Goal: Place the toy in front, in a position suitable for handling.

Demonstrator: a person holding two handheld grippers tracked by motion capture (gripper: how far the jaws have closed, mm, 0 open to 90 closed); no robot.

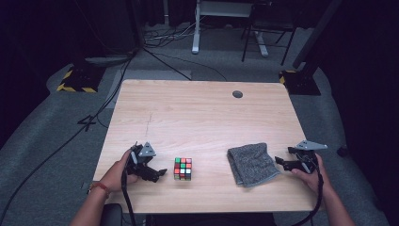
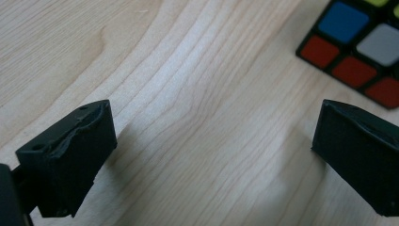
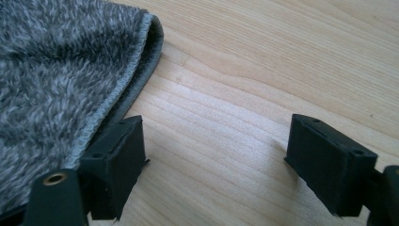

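While both grippers rest on the table [image 1: 197,108] with nothing between their jaws, the work looks to be at its very start — an approach, not yet a grasp. The left gripper [image 1: 160,173] lies just left of the puzzle cube [image 1: 183,168], jaws spread wide and pointing toward it; in the left gripper view only bare wood lies between them, with a corner of the cube [image 2: 360,52] ahead and off to one side. The right gripper [image 1: 279,161] sits on the far side of the cube, beyond the grey cloth [image 1: 251,163], and its jaws stand wide apart as well, one of them just beside the cloth's stitched hem [image 3: 113,99] without clamping it.

My reading is that the next move calls for the left gripper to slide toward the cube and centre its jaws on two opposite faces, since it is now offset, while the right one must close on the cloth's edge.

As for looks, the cube stands square on the wood near the table's front edge, scrambled — red, green, white and orange stickers in a black frame. Right of the cube, apart from it, the cloth lies folded, fuzzy and mottled grey.
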